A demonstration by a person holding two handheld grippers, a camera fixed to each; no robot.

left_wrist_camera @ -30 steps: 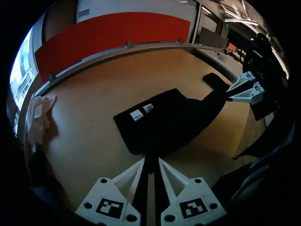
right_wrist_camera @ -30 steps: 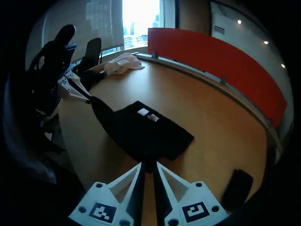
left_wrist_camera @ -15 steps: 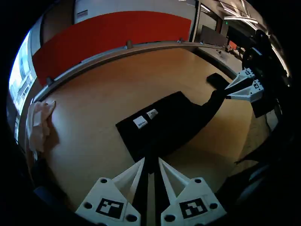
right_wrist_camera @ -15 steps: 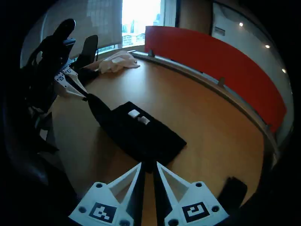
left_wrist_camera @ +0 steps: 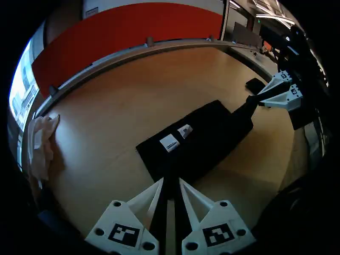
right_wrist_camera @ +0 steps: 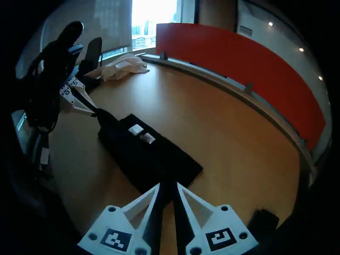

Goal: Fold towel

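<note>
The left tongs [left_wrist_camera: 171,180] and right tongs [right_wrist_camera: 166,185], clenched on ends of the black cloth towel [left_wrist_camera: 204,136], have drawn it tauter (fold-ready, seemingly).

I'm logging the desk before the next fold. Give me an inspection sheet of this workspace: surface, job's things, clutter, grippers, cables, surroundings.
Surface: wooden table, with a rail along its curved far edge.
Job's things: black towel, stretched long on the table, with two white labels on top.
Clutter: white cloth bunched at the table's edge; small dark object on the table beyond the towel.
Grippers: left hand-held gripper shut on one end of the towel; right hand-held gripper shut on the other end.
Cables: nothing seen.
Surroundings: red partition behind the table, bright window, dark chairs.
</note>
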